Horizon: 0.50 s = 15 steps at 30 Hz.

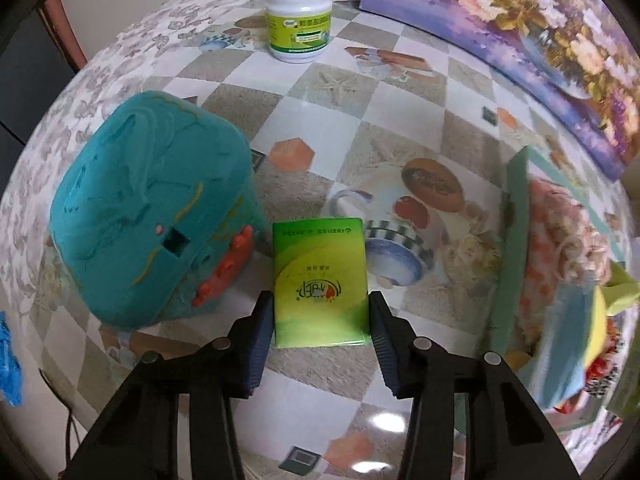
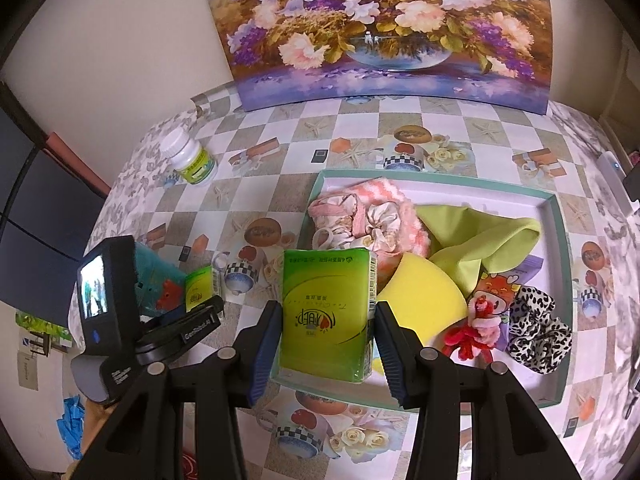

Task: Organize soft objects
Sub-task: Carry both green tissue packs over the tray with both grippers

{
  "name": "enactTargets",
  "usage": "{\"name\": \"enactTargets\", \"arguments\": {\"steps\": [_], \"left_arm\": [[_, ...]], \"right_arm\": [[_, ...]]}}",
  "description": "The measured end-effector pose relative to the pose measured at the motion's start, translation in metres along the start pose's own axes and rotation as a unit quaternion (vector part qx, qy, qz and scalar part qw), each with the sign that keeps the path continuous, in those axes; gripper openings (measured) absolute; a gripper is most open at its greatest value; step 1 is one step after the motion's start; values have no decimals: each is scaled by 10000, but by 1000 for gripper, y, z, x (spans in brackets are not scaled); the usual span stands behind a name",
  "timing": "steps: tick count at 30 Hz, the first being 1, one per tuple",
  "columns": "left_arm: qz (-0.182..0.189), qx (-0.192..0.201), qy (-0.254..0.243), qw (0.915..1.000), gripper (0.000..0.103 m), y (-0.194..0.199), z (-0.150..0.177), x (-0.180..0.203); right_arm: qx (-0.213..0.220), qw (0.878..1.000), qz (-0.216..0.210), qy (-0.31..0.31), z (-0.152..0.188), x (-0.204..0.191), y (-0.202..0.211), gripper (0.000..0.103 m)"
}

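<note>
My left gripper (image 1: 320, 312) stands around a green tissue pack (image 1: 320, 280) that lies on the table; its jaws touch or nearly touch the pack's sides. A teal plush cube (image 1: 152, 216) sits just left of it. My right gripper (image 2: 326, 320) is shut on a second green tissue pack (image 2: 328, 312) and holds it over the near left part of the teal-rimmed tray (image 2: 560, 280). The tray holds pink scrunchies (image 2: 360, 216), a yellow sponge (image 2: 424, 296), a green cloth (image 2: 480, 240), a red pipe-cleaner toy (image 2: 476, 332) and a leopard scrunchie (image 2: 536, 332).
A white pill bottle (image 1: 299, 12) stands at the far side of the checkered table; it also shows in the right wrist view (image 2: 190, 158). A flower painting (image 2: 384, 28) leans against the wall behind. The left gripper's camera body (image 2: 106, 292) is left of the tray.
</note>
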State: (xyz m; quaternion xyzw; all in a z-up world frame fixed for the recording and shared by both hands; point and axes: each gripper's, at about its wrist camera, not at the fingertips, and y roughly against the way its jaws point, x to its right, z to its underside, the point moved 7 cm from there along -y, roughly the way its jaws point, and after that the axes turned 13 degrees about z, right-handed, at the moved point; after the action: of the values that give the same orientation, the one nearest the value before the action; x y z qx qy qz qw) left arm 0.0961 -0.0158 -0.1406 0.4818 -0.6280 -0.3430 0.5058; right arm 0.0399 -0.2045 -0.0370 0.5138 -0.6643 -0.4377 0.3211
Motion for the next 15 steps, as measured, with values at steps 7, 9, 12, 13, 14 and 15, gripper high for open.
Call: {"name": "enactTargets", "arguments": {"steps": [7,9,12,13,14,15], "left_arm": [[648,374,-476,9961,48,34,7,31],[726,420,-668,9942,48,38,7,46],[843,425,-962,9909,48,42,13,64],[866,415,-1024,9901,48,42,14,68],[918,403,-1141,9884,48,43,18,75],[962,393,-1223,9870,48,44,22,80]], "right_arm": [[22,9999,90,-71,1,8,3,49],[22,9999,130,-100,2,10,3,49],[-11,9997,178,-156,5,16,1,49],[-28,9997,191,-173,7,18,0,49],[-50,9996,199,-195,8,20,-1,49],[-69,9995,209,-214,10,22,-2,49]]}}
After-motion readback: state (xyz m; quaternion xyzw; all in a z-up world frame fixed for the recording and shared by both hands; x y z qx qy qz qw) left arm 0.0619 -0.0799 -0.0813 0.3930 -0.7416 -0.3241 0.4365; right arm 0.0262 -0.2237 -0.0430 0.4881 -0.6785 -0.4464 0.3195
